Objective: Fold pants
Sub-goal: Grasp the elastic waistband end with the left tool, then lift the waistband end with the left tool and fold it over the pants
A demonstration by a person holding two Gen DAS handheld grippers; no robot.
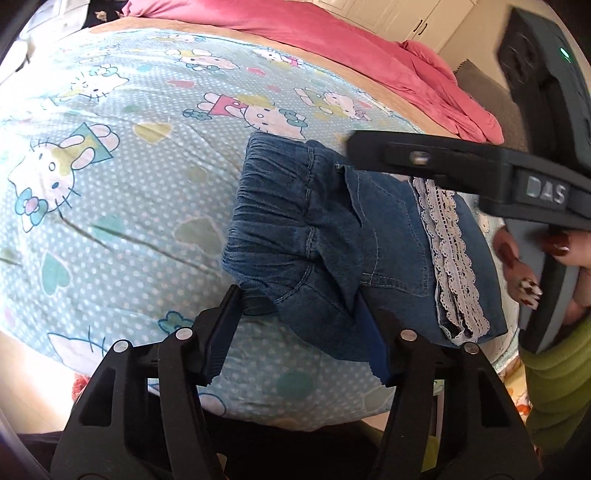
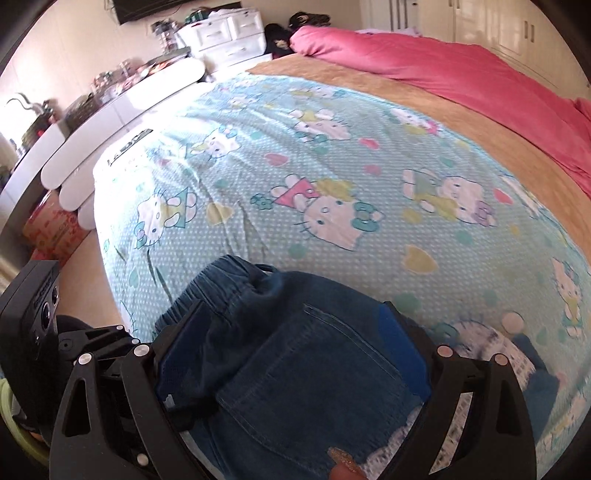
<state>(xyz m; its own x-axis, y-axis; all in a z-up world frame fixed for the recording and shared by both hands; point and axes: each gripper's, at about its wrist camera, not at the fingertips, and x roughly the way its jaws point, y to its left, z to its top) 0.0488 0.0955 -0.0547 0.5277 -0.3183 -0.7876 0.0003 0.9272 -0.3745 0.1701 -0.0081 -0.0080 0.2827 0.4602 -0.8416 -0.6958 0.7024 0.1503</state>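
Observation:
Small blue denim pants [image 1: 332, 236] with an elastic waistband and white lace trim lie folded into a compact bundle on the Hello Kitty bedsheet [image 1: 129, 166]. My left gripper [image 1: 295, 325] is open, its fingers straddling the bundle's near corner at the waistband. My right gripper [image 2: 291, 332] is open with the denim [image 2: 295, 369] lying between its wide-spread fingers; a back pocket faces up. In the left wrist view the right gripper [image 1: 443, 162] reaches over the bundle's far side from the right.
A pink duvet [image 2: 461, 85] and a tan blanket [image 2: 369, 92] lie at the far side of the bed. White drawers [image 2: 229, 33] and a cluttered white shelf [image 2: 110, 107] stand along the left. A person's hand [image 1: 524, 266] in a green sleeve holds the right gripper.

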